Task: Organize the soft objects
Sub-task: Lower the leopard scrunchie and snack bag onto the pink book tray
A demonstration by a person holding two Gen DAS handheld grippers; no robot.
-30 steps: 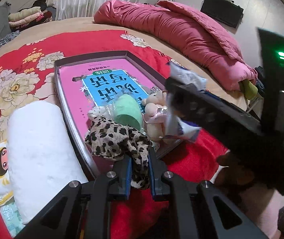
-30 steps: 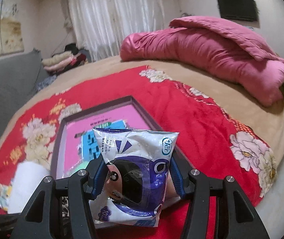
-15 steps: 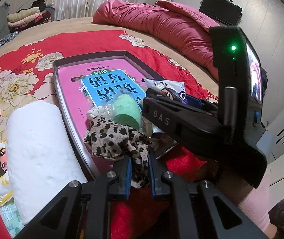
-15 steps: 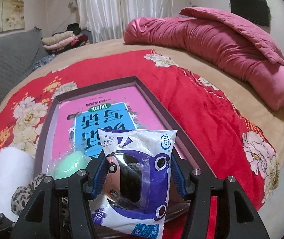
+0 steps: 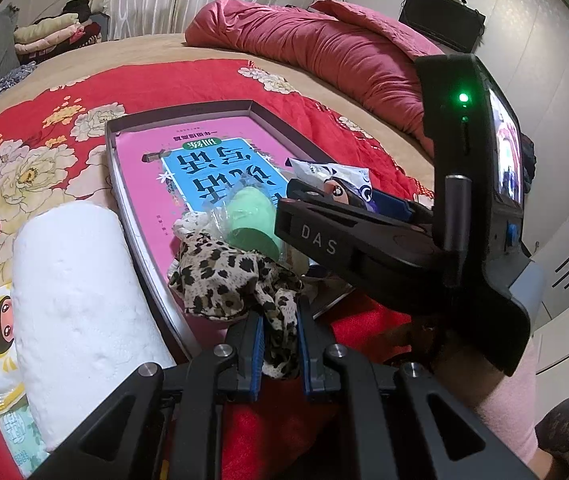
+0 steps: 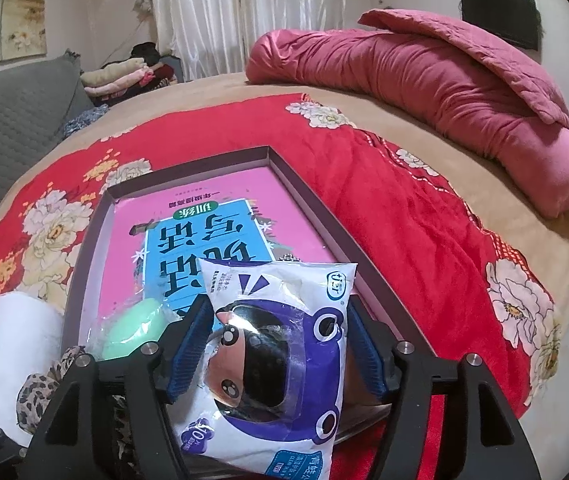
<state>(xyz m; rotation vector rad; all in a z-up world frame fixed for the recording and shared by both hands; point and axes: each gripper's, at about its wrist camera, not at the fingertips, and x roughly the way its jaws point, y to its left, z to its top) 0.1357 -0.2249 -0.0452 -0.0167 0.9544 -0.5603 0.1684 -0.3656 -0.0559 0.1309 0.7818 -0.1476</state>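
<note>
Drop-off step: right gripper (image 6: 280, 350), jaws just opened, pads off the tissue pack (image 6: 280, 344) lying in the tray (image 6: 316, 216) near corner (left gripper (image 5: 278, 344) clamped on leopard cloth (image 5: 240, 280)); next, likely back out clear.

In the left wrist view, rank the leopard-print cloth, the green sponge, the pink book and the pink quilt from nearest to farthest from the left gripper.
1. Leopard-print cloth: pinched in the left gripper, at the tray's near end.
2. Green sponge: just beyond the cloth, in clear wrap.
3. Pink book: lying flat in the tray, reaching toward its far end.
4. Pink quilt: bunched at the bed's far right.
</note>
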